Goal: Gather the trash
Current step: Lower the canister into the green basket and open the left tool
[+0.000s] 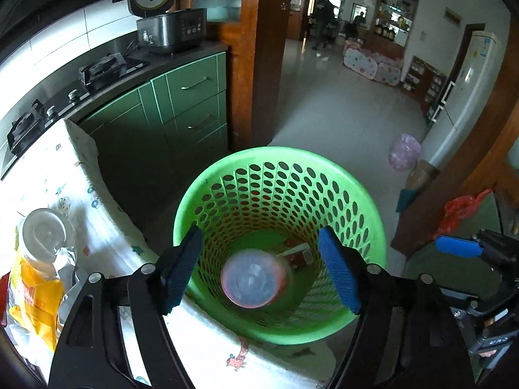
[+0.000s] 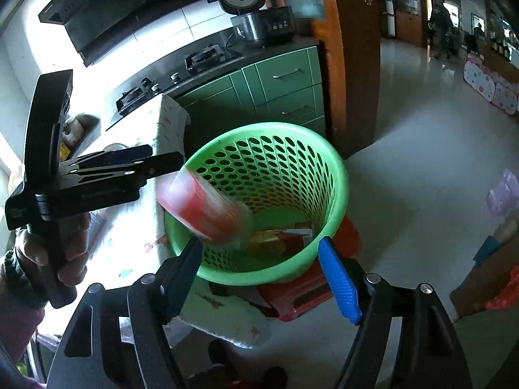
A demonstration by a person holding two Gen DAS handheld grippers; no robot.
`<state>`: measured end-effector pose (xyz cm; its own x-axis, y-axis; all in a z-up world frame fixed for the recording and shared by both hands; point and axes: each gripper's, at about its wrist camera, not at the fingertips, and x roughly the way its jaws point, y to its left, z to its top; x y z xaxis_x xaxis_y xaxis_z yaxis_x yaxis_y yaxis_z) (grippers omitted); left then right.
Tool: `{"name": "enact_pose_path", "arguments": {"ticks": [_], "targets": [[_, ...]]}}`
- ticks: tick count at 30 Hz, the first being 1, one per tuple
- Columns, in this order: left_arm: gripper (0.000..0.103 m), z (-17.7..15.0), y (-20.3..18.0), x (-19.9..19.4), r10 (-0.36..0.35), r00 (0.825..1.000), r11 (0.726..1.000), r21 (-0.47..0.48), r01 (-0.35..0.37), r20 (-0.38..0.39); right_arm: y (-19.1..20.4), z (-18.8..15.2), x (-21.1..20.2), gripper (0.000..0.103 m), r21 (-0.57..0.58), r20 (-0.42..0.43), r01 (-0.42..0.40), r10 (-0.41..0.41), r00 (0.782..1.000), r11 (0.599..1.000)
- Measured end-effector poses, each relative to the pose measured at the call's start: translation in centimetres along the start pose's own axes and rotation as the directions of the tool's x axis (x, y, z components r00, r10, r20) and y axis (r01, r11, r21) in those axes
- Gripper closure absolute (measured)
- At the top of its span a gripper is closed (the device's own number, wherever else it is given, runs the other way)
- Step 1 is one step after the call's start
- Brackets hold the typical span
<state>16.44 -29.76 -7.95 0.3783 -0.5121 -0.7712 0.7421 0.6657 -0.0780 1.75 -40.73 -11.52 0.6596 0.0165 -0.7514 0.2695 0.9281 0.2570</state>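
A green perforated basket (image 1: 356,191) stands beside the cloth-covered table; it also shows in the right wrist view (image 2: 327,155). A red cup (image 1: 253,278) with a clear lid is inside the basket mouth, blurred by motion, and shows in the right wrist view (image 2: 201,207). My left gripper (image 1: 262,272) is open above the basket, holding nothing. My right gripper (image 2: 259,275) is open and empty over the basket's near rim. Red and white packaging (image 1: 296,253) lies at the basket bottom.
A white-lidded container (image 1: 43,233) and a yellow wrapper (image 1: 35,301) lie on the patterned tablecloth (image 1: 107,240) at left. Green cabinets (image 1: 191,103), a stove (image 1: 97,68) and a rice cooker (image 1: 168,26) are behind. A pink bag (image 1: 404,152) sits on the floor.
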Motion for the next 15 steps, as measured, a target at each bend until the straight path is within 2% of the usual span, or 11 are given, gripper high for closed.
{"name": "enact_pose_path", "arguments": {"ticks": [7,15], "targets": [[0.028,-0.4,0.6,-1.9,0.011,1.0,1.0,-0.013,-0.011,0.021,0.4,-0.5,-0.2,0.03,0.01,0.003,-0.017,0.017,1.0,1.0],[0.028,-1.7,2.7,-5.5,0.078,0.995,0.997,-0.027,-0.077,0.068,2.0,-0.6,-0.1,0.028,-0.006,0.006,-0.052,0.052,0.999,0.999]]}}
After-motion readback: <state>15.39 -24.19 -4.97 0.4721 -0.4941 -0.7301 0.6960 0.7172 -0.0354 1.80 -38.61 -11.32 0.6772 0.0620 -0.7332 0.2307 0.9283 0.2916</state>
